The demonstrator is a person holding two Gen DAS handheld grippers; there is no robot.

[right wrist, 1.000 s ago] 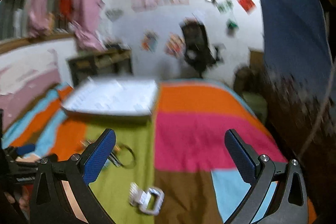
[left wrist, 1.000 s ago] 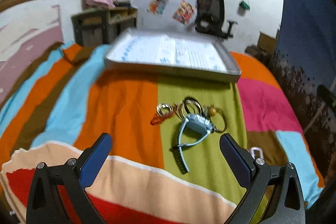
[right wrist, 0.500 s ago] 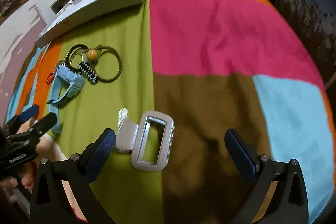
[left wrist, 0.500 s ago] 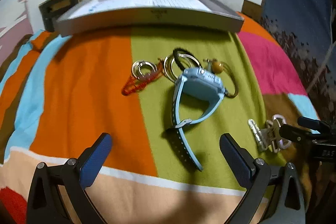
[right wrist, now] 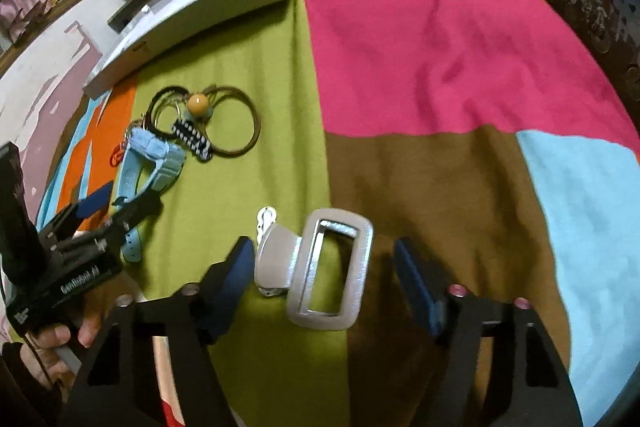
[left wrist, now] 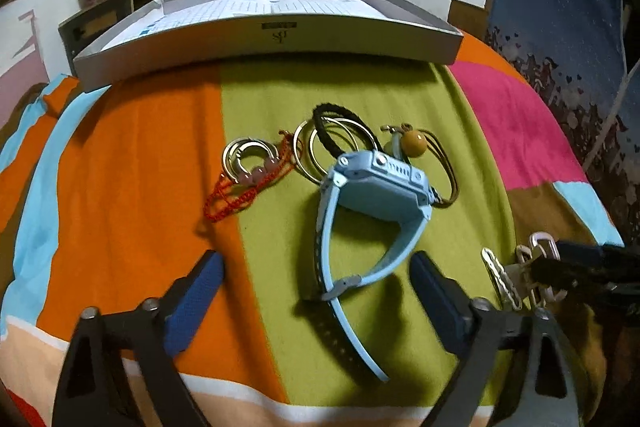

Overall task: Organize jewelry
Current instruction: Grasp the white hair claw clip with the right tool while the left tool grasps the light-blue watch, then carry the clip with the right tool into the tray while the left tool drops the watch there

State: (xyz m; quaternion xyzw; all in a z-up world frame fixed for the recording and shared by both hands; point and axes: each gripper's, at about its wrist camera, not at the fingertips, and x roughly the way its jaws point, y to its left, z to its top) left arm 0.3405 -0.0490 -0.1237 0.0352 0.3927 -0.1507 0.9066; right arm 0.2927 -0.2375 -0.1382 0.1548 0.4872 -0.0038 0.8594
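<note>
– What sits between the left gripper's (left wrist: 316,291) spread fingers?
– The blue watch's (left wrist: 372,195) strap. Gold hoops (left wrist: 336,147) lie beyond it, a grey tray (left wrist: 272,39) farther ahead.

Light-blue watch (left wrist: 376,187) on colour-block blanket (left wrist: 140,155).

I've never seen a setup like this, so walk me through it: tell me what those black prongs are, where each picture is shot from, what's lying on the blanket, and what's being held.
The black prongs are hand-held grippers, one in each of a person's hands, each with a fisheye camera looking along its two fingers. One picture comes from the left gripper, the other from the right gripper.

On the striped blanket lie a blue watch, metal rings, a red cord bracelet, a bead on a brown cord and a silver hair clip. Behind them sits a grey tray.

Nothing is held. Both grippers are open: the left straddles the watch strap, the right the clip.
</note>
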